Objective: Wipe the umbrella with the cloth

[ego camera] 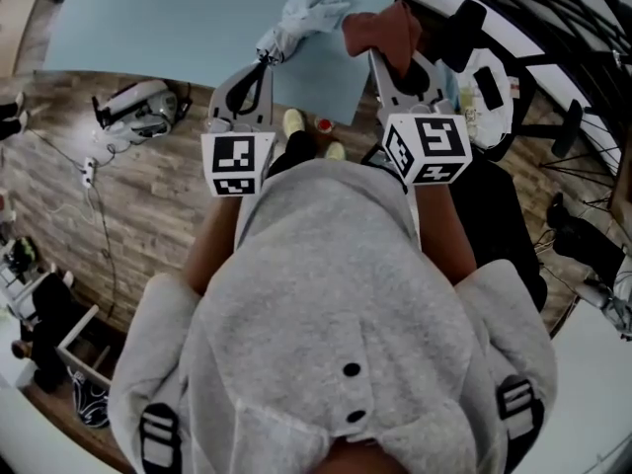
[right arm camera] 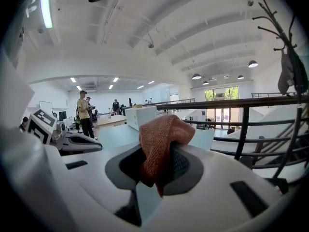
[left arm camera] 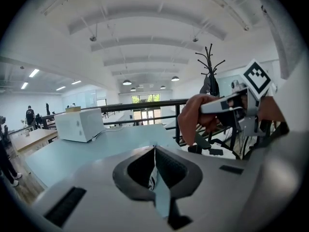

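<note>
My right tongs grasp the cloth. My left tongs are clenched, with the umbrella bunched just past their tips, above the table. A white box stands ahead and a railing runs beyond.

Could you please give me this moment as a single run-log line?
left gripper: shut on umbrella | right gripper: shut on cloth | cloth: beside umbrella, contact unclear | umbrella: over blue table

Head view: steeply down over the person, onto pale blue flat tabletop. Gripper views: close behind own jaws, roughly level, both sharing tabletop and white rectangular box.
</note>
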Available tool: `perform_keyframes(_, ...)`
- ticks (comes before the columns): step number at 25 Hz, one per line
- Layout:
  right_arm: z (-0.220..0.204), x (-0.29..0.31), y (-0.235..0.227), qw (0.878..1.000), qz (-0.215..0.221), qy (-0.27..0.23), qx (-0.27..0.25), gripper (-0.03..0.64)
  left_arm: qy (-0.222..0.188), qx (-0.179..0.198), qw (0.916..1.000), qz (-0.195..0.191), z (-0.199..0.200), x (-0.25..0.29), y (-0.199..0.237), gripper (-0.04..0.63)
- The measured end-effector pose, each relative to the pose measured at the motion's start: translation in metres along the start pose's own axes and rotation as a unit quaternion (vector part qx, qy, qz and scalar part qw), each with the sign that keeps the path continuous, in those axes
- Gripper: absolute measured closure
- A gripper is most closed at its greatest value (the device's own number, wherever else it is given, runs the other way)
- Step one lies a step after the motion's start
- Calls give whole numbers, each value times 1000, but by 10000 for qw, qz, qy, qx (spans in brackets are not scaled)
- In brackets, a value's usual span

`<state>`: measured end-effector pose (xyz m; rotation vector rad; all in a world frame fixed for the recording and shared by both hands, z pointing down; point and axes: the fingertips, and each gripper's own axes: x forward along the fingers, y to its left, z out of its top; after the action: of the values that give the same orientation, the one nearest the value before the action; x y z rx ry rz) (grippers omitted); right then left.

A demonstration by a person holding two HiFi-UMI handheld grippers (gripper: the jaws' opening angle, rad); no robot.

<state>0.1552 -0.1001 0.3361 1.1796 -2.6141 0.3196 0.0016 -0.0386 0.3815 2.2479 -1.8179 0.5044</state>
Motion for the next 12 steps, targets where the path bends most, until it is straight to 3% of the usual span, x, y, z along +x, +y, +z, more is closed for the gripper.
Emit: perform_keyframes(12, 2, 55, -5, 9995, -48, 289, -125, 535, 1147, 21, 9928, -345, -71, 52, 33, 568)
